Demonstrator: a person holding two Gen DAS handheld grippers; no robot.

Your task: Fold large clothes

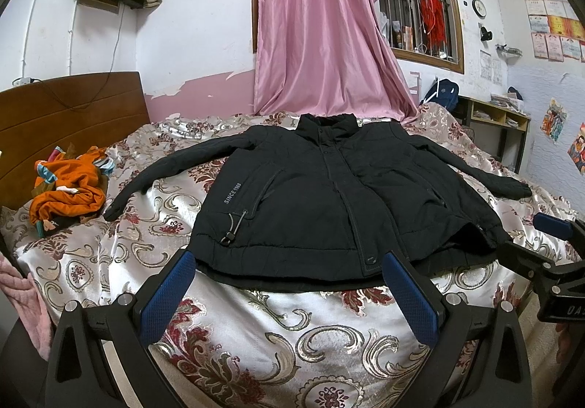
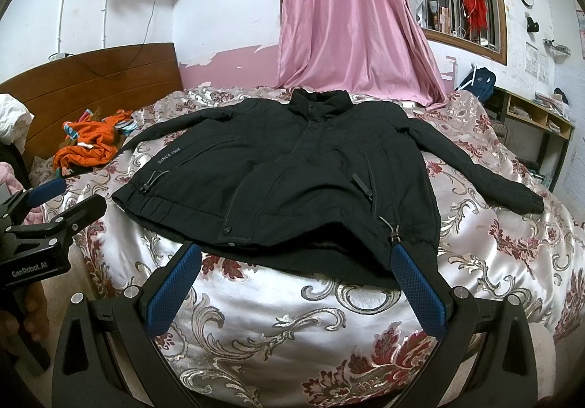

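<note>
A black jacket [image 1: 314,196] [image 2: 292,177] lies spread flat, front up, on the bed, collar toward the far wall and both sleeves stretched out sideways. White lettering runs down its left chest. My left gripper [image 1: 289,261] is open just short of the hem's middle, its blue pads [image 1: 168,283] apart over bare bedspread. My right gripper [image 2: 296,254] is open too, near the hem's right part, one blue pad [image 2: 416,283] next to a drawcord toggle. Neither touches the cloth. Each gripper shows at the edge of the other's view, the right gripper [image 1: 559,236] and the left gripper [image 2: 55,199].
A silky floral bedspread [image 1: 278,331] covers the bed. An orange garment pile [image 1: 69,188] lies at the left by the wooden headboard [image 1: 65,115]. A pink curtain [image 1: 321,24] hangs behind, with a barred window and a shelf unit [image 1: 497,115] to the right.
</note>
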